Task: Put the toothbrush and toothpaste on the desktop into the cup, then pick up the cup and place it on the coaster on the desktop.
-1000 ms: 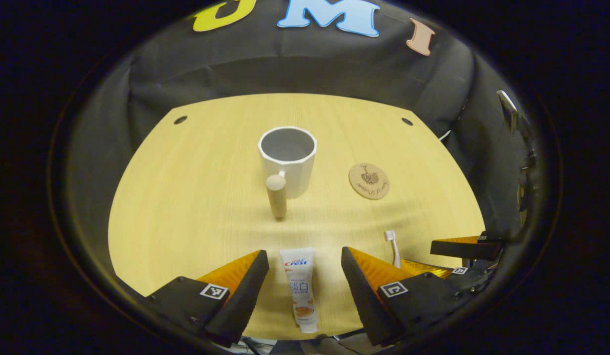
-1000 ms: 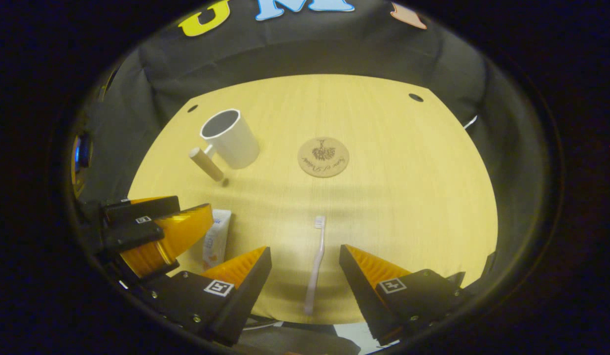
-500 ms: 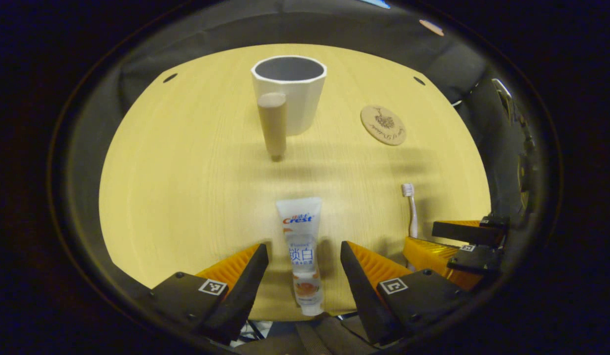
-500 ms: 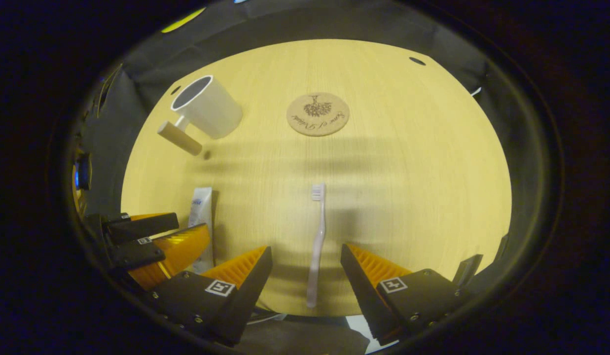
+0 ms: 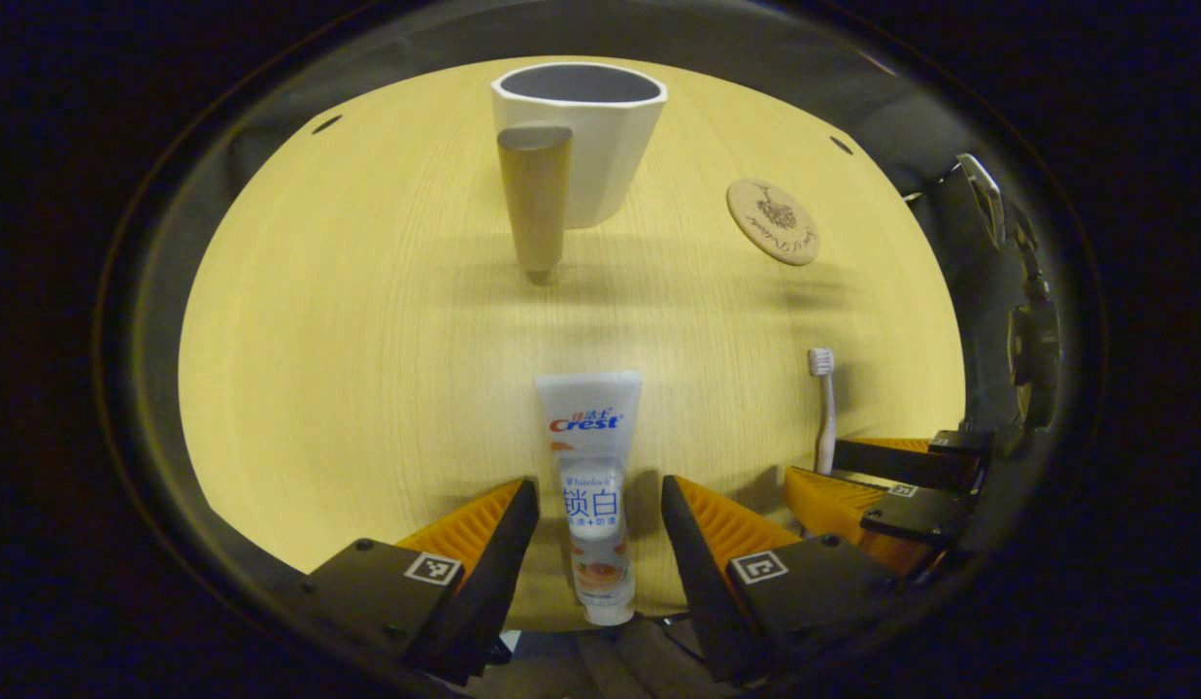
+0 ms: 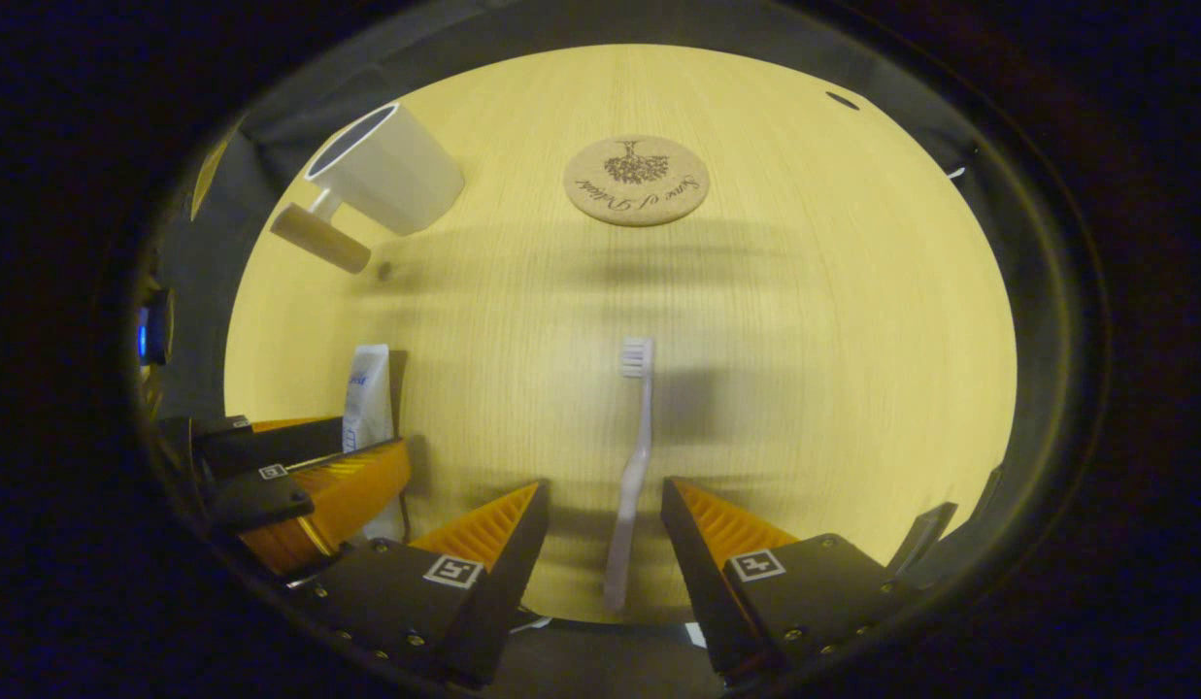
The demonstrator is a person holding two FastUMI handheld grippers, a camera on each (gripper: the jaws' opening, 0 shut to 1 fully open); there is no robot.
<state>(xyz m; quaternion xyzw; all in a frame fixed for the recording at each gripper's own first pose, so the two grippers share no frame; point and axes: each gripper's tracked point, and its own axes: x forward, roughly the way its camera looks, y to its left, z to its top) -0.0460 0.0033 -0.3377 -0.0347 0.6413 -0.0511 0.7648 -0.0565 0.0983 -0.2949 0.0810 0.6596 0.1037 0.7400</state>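
The left gripper [image 5: 600,529] stands released, the soft white plastic toothpaste tube [image 5: 592,485] lying lengthwise between its jaws; it should dent, so squeeze mid-body. The right gripper [image 6: 605,529], also released, straddles the slim, stiff pale toothbrush [image 6: 630,476], apparently untouched. Ahead wait the white faceted cup [image 5: 590,136] and round cork coaster [image 6: 636,181].

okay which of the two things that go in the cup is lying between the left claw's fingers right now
The toothpaste: it lies flat between the left claw fingers. The toothbrush lies between the right claw fingers instead.
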